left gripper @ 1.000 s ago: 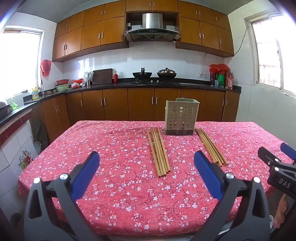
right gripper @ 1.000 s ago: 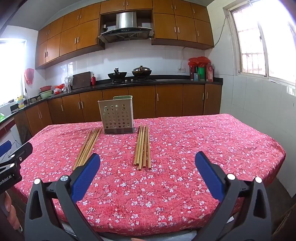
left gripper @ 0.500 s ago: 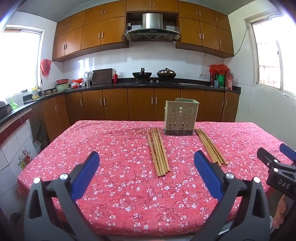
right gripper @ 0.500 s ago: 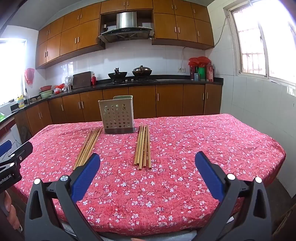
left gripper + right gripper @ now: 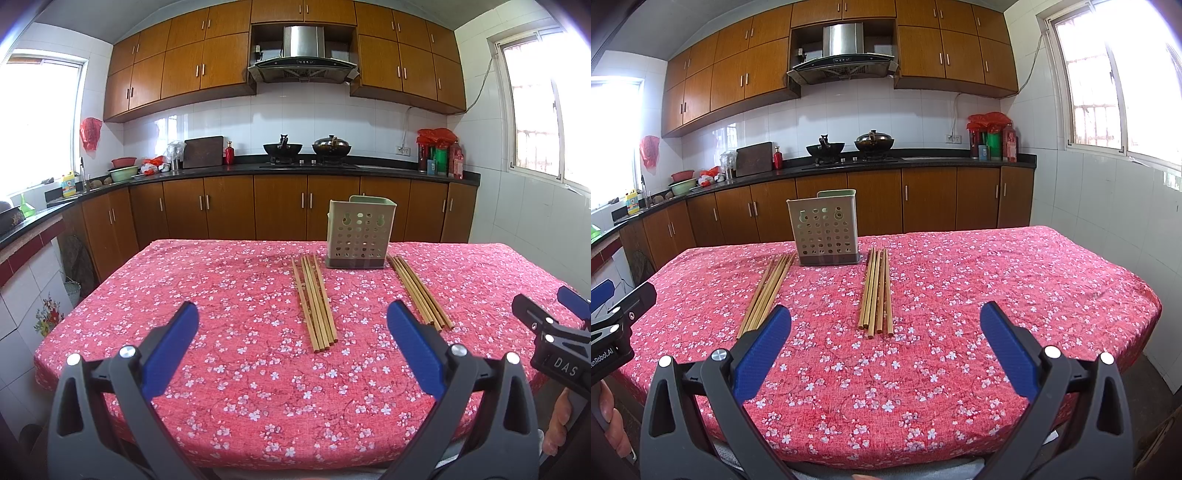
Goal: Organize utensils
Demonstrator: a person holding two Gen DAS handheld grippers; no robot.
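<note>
Both grippers hover side by side at the table's near edge, the left gripper (image 5: pixel 291 347) and right gripper (image 5: pixel 884 349) spread wide, grasping nothing. Two chopstick bundles (image 5: pixel 314 301) (image 5: pixel 421 291) flank the perforated holder (image 5: pixel 360 232); I cannot see inside it.

Black tool (image 5: pixel 291 343), blue pads (image 5: pixel 171 350), silver screws

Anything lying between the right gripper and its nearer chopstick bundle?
No. In the right wrist view, only bare floral tablecloth lies between the open right gripper and the right chopstick bundle.
</note>
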